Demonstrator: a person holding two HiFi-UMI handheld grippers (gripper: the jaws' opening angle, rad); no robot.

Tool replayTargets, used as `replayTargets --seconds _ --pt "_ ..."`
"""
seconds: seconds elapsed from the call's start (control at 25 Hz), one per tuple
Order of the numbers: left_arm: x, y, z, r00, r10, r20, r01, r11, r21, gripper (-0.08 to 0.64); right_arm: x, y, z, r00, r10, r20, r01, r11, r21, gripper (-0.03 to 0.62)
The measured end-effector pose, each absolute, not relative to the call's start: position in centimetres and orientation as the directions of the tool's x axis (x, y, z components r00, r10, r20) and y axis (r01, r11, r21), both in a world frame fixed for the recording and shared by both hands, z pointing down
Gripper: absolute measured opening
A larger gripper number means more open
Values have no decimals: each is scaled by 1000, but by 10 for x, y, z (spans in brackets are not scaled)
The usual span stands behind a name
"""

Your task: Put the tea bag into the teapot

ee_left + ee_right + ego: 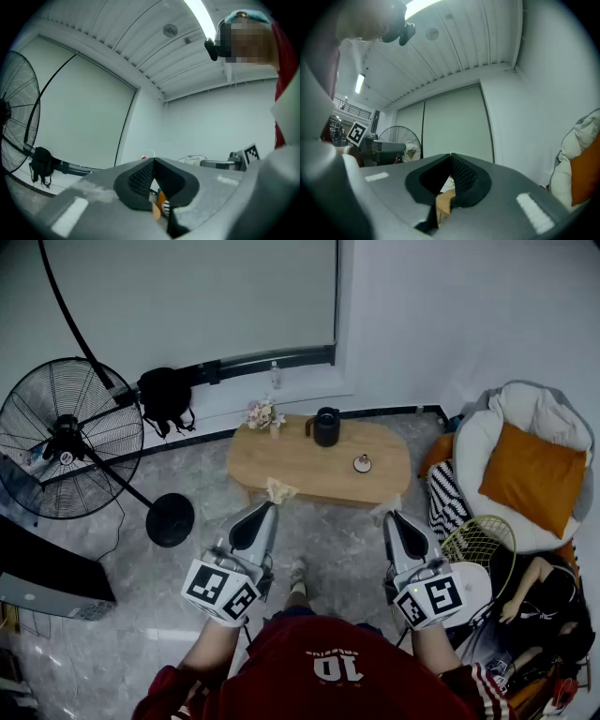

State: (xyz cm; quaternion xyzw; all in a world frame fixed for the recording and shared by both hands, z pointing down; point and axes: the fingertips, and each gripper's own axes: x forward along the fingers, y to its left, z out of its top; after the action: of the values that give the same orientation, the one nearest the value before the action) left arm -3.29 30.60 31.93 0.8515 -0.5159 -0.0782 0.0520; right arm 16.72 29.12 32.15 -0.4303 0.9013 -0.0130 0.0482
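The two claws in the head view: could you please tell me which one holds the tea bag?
The left claw: a crumpled pale tea bag sticks out of its tip, whereas the right claw is shut on nothing.

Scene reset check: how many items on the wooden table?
3: flowers far-left, dark teapot far centre, small round item mid-right. The held tea bag covers part of the table's front edge.

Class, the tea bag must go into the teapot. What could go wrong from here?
The pale tea bag sticks out past the tips of the left gripper, so it might slip free on the way. The black teapot stands near the small flower vase on the wooden table; reaching in could knock the vase.
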Motion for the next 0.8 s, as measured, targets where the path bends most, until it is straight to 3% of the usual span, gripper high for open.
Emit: replayTargets --seconds 0.8 --pt "-7 304 324 479 -875 -74 -853 -484 196 3 188 298 326 -623 -778 -75 -775 628 -76 2"
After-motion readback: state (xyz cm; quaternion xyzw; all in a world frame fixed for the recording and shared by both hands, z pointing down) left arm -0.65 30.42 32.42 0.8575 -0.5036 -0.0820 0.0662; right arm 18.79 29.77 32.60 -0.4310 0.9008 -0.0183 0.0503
